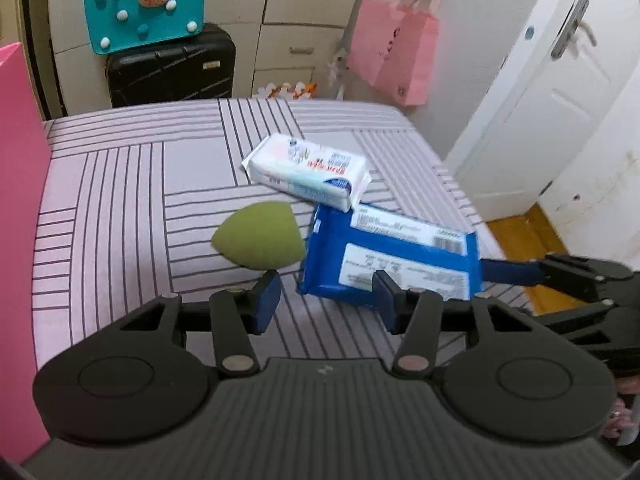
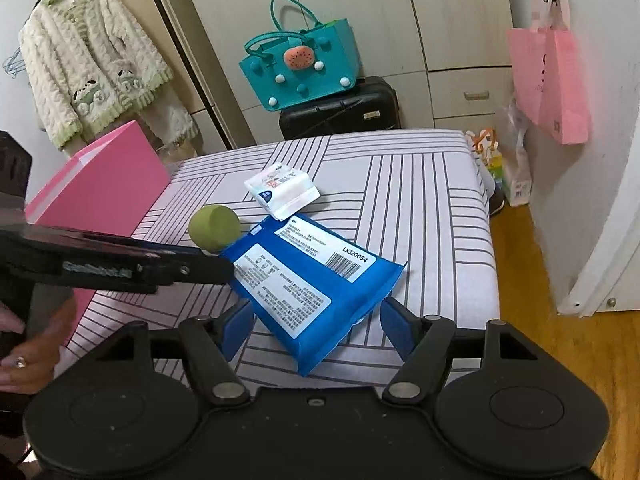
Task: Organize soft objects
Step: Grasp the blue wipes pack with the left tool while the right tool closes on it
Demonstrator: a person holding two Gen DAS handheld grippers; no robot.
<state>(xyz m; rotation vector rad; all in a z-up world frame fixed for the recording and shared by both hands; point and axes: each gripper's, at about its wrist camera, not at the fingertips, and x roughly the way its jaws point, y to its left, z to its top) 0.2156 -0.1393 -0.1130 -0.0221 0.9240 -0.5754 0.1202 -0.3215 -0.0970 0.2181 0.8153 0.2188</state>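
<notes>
1. Your left gripper point(image 1: 326, 296) hangs low over the near part of the striped bed point(image 1: 120, 184), its jaws spread wide and holding nothing. One blue pad sits just under the green sponge point(image 1: 258, 236); the other pad overlaps the near edge of the blue pack point(image 1: 384, 256).
2. Your right gripper point(image 2: 316, 326) also has its jaws spread, one on each side of the blue pack's near corner. Whether the pads touch the wrapper cannot be told.
3. The blue pack lies flat on the bed, label side up, with a barcode toward its far right corner.
4. The white pack point(image 1: 308, 172) lies just beyond the blue one; its near end rests on the blue pack's far edge.
5. The sponge is egg-shaped and lies on its side just left of the blue pack, close to it.
6. A pink box point(image 2: 104, 184) stands at the left edge of the bed, apart from the three soft things.
7. Beyond the bed, a teal bag point(image 2: 300, 64) sits on a black suitcase point(image 2: 340, 110), and a pink paper bag point(image 2: 552, 80) hangs on the right wall.
</notes>
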